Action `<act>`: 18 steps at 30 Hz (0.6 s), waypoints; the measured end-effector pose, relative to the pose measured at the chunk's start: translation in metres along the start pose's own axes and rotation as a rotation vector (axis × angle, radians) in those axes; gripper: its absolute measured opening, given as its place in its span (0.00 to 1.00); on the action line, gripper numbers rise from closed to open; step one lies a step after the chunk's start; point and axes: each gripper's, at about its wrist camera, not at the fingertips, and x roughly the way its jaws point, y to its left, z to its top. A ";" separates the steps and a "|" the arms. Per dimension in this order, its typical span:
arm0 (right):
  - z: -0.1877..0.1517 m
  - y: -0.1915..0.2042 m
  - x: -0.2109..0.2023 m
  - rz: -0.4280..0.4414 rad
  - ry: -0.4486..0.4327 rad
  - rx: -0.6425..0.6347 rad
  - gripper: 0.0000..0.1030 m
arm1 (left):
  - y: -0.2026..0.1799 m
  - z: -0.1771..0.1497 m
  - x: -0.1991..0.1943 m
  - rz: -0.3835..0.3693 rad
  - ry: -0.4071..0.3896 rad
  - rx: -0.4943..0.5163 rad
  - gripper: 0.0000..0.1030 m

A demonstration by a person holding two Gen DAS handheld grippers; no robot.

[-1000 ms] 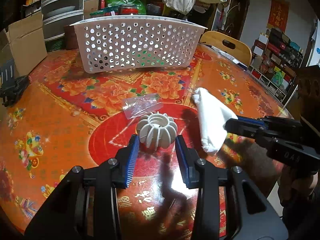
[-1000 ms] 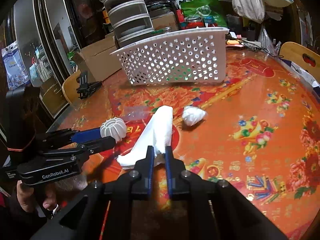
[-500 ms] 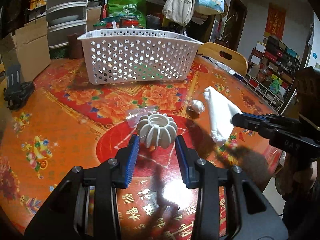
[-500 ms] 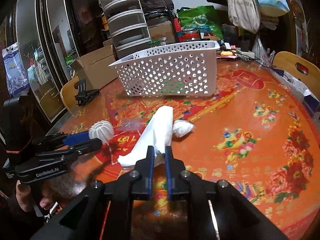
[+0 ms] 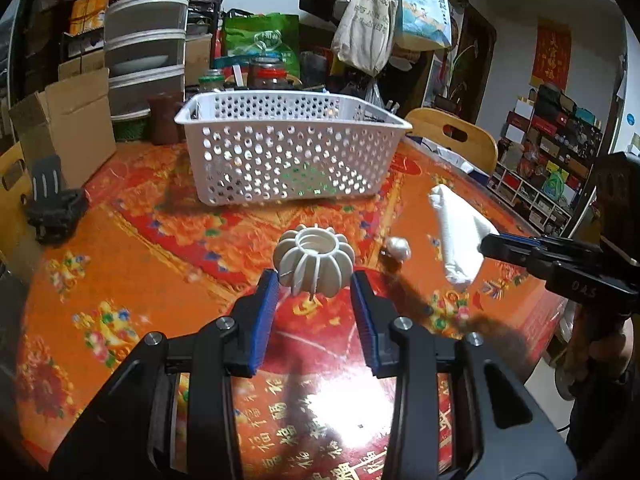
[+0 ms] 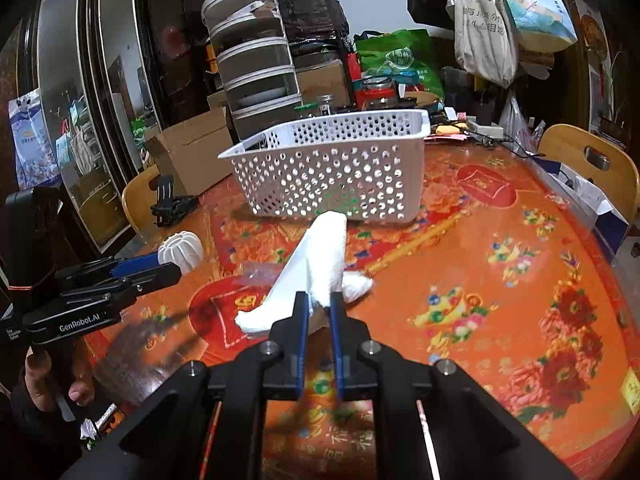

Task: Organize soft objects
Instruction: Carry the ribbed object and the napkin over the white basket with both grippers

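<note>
Soft things: a white ribbed ball (image 5: 314, 262), a white cloth (image 6: 316, 264) and a small white wad (image 5: 398, 246).
Ribbed ball: it sits between the blue pads of the left gripper (image 5: 315, 292), held up off the table. The pads press its two sides.
Left gripper fingers: closed on the ball, one on each side.
White cloth: it is pinched at one end by the right gripper (image 6: 319, 306) and hangs in the air above the table.
Right gripper fingers: close together, clamped on the cloth.
Small wad: it lies on the table, between the ball and the cloth.
Basket (image 5: 288, 148): white with many holes. It stands on the table behind the soft things, well apart from both grippers.
Table (image 6: 500, 280): round, with a red and orange flower cover.
Clear plastic wrap (image 6: 256, 270): it lies flat on the table near the cloth.
</note>
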 end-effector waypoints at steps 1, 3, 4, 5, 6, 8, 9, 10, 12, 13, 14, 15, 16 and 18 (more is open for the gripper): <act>0.002 -0.002 0.000 -0.001 -0.001 0.002 0.08 | 0.001 0.003 -0.001 0.002 -0.005 0.000 0.34; 0.007 -0.005 0.000 0.003 0.001 0.009 0.08 | 0.003 0.008 -0.002 0.003 -0.009 -0.001 0.34; 0.009 -0.007 0.001 0.006 0.004 0.011 0.08 | 0.003 0.011 -0.002 0.005 -0.010 0.000 0.34; 0.012 -0.007 0.002 0.005 0.005 0.011 0.08 | 0.004 0.014 -0.002 0.006 -0.011 -0.001 0.34; 0.014 -0.007 0.002 0.003 0.004 0.010 0.08 | 0.004 0.016 -0.002 0.005 -0.010 -0.001 0.34; 0.018 -0.005 0.000 0.003 -0.001 0.002 0.08 | 0.006 0.022 0.000 0.005 -0.009 -0.001 0.34; 0.021 -0.004 -0.001 0.001 -0.006 -0.005 0.08 | 0.006 0.025 0.000 0.005 -0.009 0.000 0.34; 0.024 -0.004 -0.001 -0.001 -0.010 -0.009 0.08 | 0.006 0.029 0.001 0.003 -0.011 0.002 0.34; 0.031 -0.003 -0.002 -0.002 -0.017 -0.016 0.08 | 0.007 0.038 0.001 0.003 -0.014 0.002 0.34; 0.034 -0.004 -0.002 -0.004 -0.019 -0.019 0.08 | 0.007 0.041 0.002 0.002 -0.016 0.004 0.34; 0.038 -0.004 -0.002 -0.008 -0.022 -0.024 0.08 | 0.007 0.046 0.003 0.000 -0.018 0.005 0.34; 0.042 -0.004 -0.001 -0.011 -0.023 -0.028 0.08 | 0.007 0.051 0.003 0.000 -0.020 0.005 0.34; 0.046 -0.003 0.000 -0.014 -0.024 -0.033 0.08 | 0.007 0.055 0.004 -0.001 -0.022 0.006 0.34; 0.054 -0.003 0.001 -0.022 -0.029 -0.041 0.08 | 0.008 0.066 0.006 0.000 -0.026 0.010 0.34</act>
